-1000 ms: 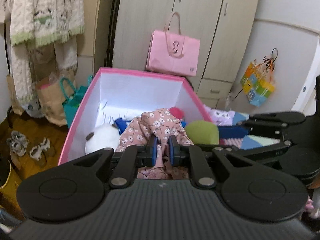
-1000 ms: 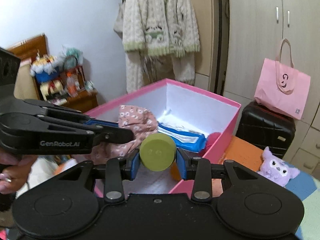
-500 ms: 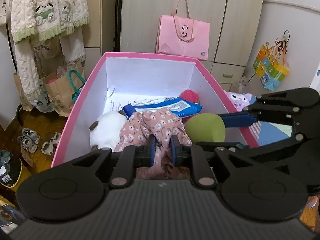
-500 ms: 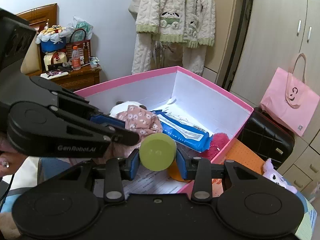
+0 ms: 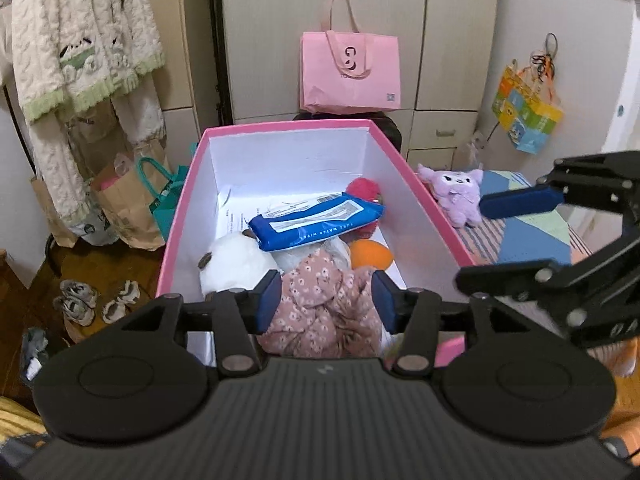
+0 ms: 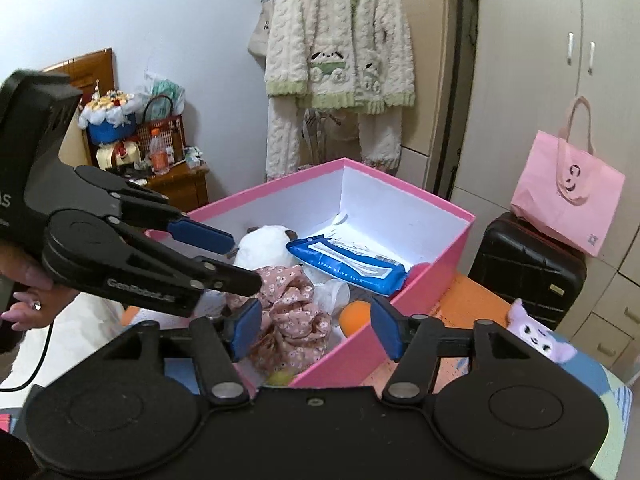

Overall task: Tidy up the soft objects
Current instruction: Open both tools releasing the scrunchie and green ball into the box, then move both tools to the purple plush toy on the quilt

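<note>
A pink box [image 5: 288, 124] with white walls holds a floral pink cloth [image 5: 320, 300] at its near end. My left gripper [image 5: 328, 304] hovers over that cloth. Its jaws are opening, and the pads stand clear on either side. My right gripper [image 6: 316, 332] is also opening, with nothing between its pads. Below it a sliver of the green ball [image 6: 280, 378] shows in the box's near corner, beside the floral cloth [image 6: 288, 308]. A white plush [image 5: 236, 260], a blue wipes pack [image 5: 316, 224], an orange ball [image 5: 370, 254] and a red pom [image 5: 362, 190] lie in the box too.
A purple plush [image 5: 456, 196] sits outside the box on the striped patchwork cover to its right. A pink bag [image 5: 350, 76] rests on a black suitcase [image 6: 524, 256] behind the box. Paper bags [image 5: 128, 208] and shoes [image 5: 96, 304] are on the floor at the left.
Both grippers have opened and lifted a little. The left let go of the floral cloth. The right released the green ball, which fell into the box's near corner.
</note>
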`<state>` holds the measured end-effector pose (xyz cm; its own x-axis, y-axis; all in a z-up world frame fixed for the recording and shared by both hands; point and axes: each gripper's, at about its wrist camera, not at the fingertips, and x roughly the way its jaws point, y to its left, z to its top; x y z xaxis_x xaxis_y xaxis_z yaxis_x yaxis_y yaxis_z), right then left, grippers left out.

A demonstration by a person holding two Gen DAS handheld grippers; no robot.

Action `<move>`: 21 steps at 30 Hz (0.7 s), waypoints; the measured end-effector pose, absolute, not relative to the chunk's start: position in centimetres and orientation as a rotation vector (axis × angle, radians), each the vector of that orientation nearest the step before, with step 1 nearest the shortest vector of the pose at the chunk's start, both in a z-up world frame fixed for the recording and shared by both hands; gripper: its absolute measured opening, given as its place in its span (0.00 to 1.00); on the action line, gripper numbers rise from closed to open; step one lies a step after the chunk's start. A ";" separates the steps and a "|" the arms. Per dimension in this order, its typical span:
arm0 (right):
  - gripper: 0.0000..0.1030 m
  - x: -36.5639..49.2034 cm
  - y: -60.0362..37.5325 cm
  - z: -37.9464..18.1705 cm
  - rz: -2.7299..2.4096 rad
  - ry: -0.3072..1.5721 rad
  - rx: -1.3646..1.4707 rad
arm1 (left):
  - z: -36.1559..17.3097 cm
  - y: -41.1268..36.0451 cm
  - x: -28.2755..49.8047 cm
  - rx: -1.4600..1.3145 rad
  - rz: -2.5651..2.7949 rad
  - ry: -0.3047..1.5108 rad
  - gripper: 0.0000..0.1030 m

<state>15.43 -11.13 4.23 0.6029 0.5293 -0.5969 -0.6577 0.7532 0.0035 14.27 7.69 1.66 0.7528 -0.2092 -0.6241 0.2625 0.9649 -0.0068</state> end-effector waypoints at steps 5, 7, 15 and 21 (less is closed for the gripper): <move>0.70 13.2 -12.5 5.6 0.683 0.603 -0.233 | 3.2 7.2 11.3 0.125 -0.302 0.654 0.53; 0.71 12.1 -13.0 6.1 0.675 0.598 -0.241 | 3.7 6.9 10.1 0.150 -0.308 0.639 0.54; 0.78 7.2 -14.8 7.2 0.659 0.554 -0.281 | 5.5 5.2 6.2 0.202 -0.373 0.612 0.60; 0.80 3.9 -16.1 7.3 0.638 0.518 -0.311 | 5.9 3.3 4.2 0.225 -0.442 0.619 0.61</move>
<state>3.90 -16.09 7.30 0.6835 0.4833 -0.5471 -0.6342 0.7643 -0.1172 4.22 3.29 5.91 0.7256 -0.3309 -0.6033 0.4632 0.8833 0.0727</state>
